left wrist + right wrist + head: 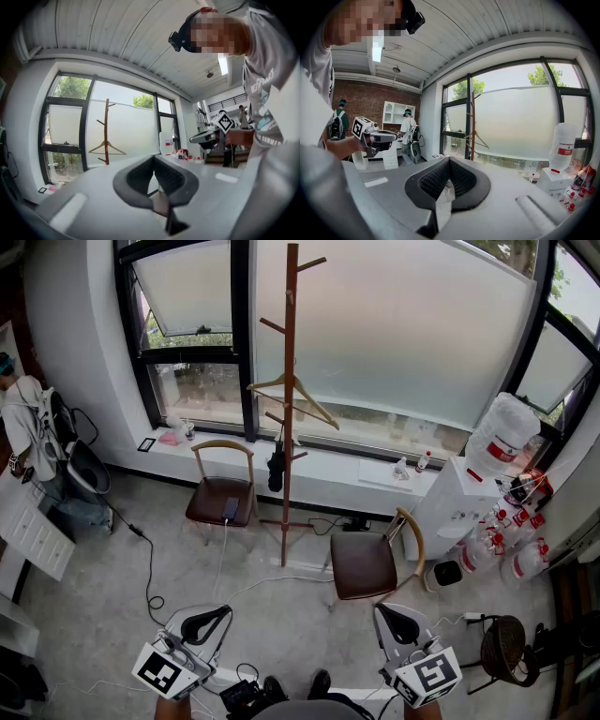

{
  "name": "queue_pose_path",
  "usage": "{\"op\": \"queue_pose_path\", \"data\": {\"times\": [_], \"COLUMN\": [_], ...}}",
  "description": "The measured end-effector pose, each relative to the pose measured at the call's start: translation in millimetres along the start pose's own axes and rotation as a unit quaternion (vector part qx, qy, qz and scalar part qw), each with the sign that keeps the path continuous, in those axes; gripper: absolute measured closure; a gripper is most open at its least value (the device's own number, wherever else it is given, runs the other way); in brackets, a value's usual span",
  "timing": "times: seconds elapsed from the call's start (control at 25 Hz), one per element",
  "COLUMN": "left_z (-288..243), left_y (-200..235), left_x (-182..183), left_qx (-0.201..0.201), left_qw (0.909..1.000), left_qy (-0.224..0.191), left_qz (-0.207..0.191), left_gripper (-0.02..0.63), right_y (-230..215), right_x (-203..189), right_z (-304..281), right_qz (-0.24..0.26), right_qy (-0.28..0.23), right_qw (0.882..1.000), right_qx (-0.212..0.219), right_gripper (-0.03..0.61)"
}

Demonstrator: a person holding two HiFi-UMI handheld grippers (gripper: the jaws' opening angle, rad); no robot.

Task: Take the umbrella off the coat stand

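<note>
A tall wooden coat stand (289, 399) rises in front of the window. On one of its lower pegs hangs a small black folded umbrella (276, 470), and a wooden hanger (298, 393) sits on a peg above it. My left gripper (227, 610) and right gripper (383, 607) are low at the near edge, far from the stand, both shut and empty. The left gripper view has the stand (106, 131) beyond shut jaws (153, 158). Shut jaws (449, 160) also front the stand (473, 126) in the right gripper view. The umbrella is hidden in both gripper views.
Two wooden chairs (221, 495) (367, 563) flank the stand's base, and a cable (150, 559) runs across the floor. A white water dispenser (459, 498) and several bottles stand at the right, near a wicker basket (506, 648). A person (28, 427) stands far left.
</note>
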State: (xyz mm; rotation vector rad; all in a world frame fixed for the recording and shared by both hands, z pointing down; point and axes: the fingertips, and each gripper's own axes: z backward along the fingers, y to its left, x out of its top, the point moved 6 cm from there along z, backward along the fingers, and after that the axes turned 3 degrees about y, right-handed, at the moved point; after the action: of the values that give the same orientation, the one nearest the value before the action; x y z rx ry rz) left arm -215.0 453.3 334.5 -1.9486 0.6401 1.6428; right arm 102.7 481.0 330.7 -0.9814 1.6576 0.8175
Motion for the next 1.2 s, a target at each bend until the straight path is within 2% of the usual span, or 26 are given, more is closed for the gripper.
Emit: {"op": "queue_pose_path", "data": {"times": [0.8,1.2], "left_z": [15.4,16.8], "left_y": [29.0,48.9], "left_x": [-8.3,-13.4], "left_qx": [-0.021,-0.032], "left_qw": [0.9998,0.9994], "left_qy": [-0.001,-0.010], "left_qz": [0.005,0.008], "left_gripper": [0.611,0.611], "right_y": [27.9,37.9], "right_x": [8.6,21.8], "right_z": [-14.7,-31.7], "right_qz": [-0.004,-0.018], "right_qy": [0.002,-0.019], "right_qw": [1.000,0.999], "right_qx": [-0.023,-0.019], "right_gripper": [0.577,0.577]}}
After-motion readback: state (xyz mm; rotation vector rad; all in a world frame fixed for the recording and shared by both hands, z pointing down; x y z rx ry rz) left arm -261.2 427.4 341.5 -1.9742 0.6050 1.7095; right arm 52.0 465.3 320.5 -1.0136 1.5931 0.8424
